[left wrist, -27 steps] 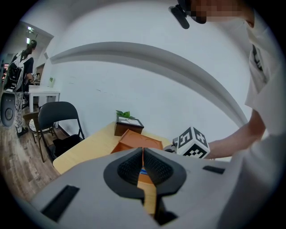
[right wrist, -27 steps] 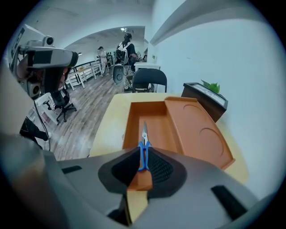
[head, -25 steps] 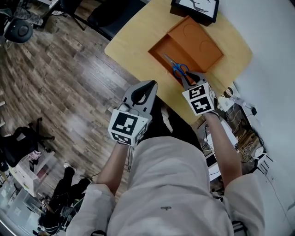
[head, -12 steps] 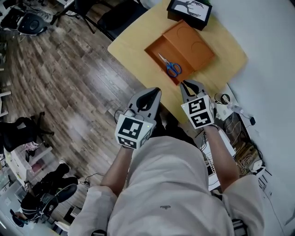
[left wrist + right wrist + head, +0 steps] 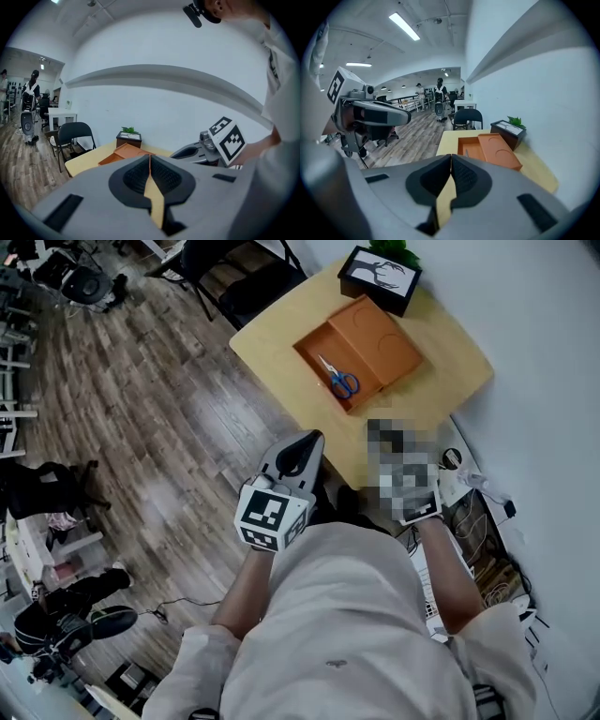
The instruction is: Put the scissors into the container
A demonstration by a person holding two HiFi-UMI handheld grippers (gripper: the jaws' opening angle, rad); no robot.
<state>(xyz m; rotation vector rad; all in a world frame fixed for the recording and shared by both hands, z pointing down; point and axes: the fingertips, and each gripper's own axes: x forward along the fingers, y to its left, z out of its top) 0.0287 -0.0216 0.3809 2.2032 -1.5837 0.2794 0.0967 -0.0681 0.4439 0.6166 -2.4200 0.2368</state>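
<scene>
The scissors (image 5: 336, 379) lie in the orange container (image 5: 304, 346) on the desk (image 5: 441, 381). The left hand-held gripper (image 5: 149, 158) and right hand-held gripper (image 5: 450, 158) are pressed together, empty and clear of the desk. Probably the only risk is jolting the desk.

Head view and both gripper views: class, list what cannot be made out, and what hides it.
1. Right gripper: in the head view, a mosaic patch covers it.
2. Scissors: in the left gripper view, hidden behind the container wall.
3. Scissors' blades: in the head view, too small to tell whether open.
</scene>
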